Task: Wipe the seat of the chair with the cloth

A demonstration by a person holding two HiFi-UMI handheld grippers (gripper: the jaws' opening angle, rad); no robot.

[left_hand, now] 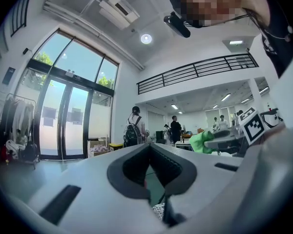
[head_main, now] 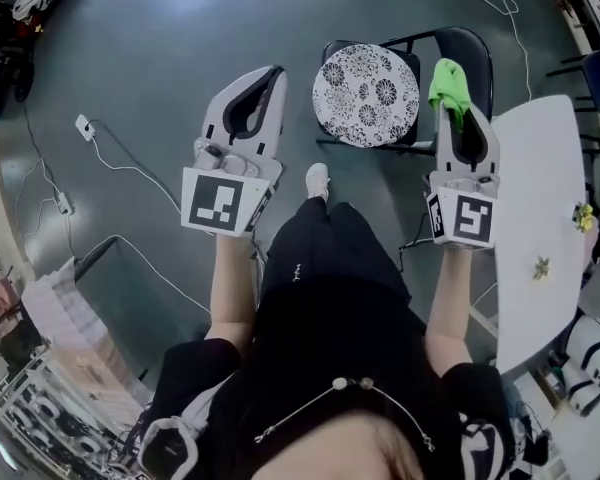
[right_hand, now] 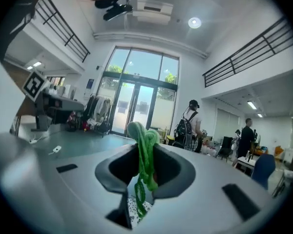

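A black folding chair (head_main: 460, 43) stands on the grey floor, its round seat (head_main: 365, 95) covered in a black-and-white flower pattern. My right gripper (head_main: 451, 108) hovers over the seat's right edge, shut on a bright green cloth (head_main: 446, 83) that sticks out past the tips. In the right gripper view the cloth (right_hand: 145, 160) hangs bunched between the jaws of the right gripper (right_hand: 144, 147), with the patterned seat (right_hand: 130, 207) below. My left gripper (head_main: 272, 76) is held left of the chair, shut and empty. Its closed tips show in the left gripper view (left_hand: 149, 146).
A white table (head_main: 540, 218) lies close on the right. White cables with plugs (head_main: 105, 153) trail over the floor at left, beside cluttered shelving (head_main: 40, 368). The person's shoe (head_main: 317, 180) is near the chair. Several people (right_hand: 188, 123) stand far off in the hall.
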